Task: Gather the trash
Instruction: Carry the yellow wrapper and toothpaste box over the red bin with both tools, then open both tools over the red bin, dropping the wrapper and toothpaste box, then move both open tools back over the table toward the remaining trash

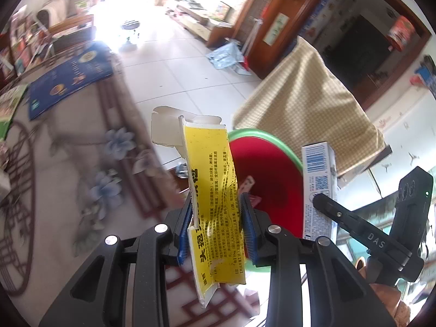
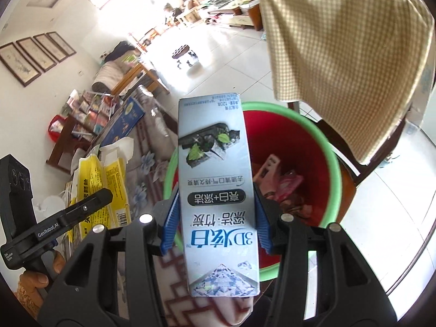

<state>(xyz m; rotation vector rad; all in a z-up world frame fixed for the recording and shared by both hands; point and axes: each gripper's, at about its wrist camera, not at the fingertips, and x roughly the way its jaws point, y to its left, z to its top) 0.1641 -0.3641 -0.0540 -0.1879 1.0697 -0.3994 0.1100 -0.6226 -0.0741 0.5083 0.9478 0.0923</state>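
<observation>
Left tongs [image 1: 216, 215] clamped on a flattened yellow box [image 1: 211, 188]; right tongs [image 2: 216, 218] clamped on the toothpaste box [image 2: 215, 179]. The red bin [image 2: 313, 141] sits at about 1 o'clock past both. I'd get each fully over the rim before letting go, so neither lands on the counter [image 1: 68, 163].

checked cloth [image 2: 340, 54] draped over chair back, 1 o'clock | floral table cover [image 1: 81, 169] at 9 o'clock, blurred | blue booklet [image 1: 70, 79] lying on it, 10 o'clock | white tiled floor [image 1: 174, 62] at 12 | small dark stool [image 2: 182, 51] on tiles, 12 o'clock | framed pictures [image 2: 35, 54] on wall, 10 o'clock
</observation>
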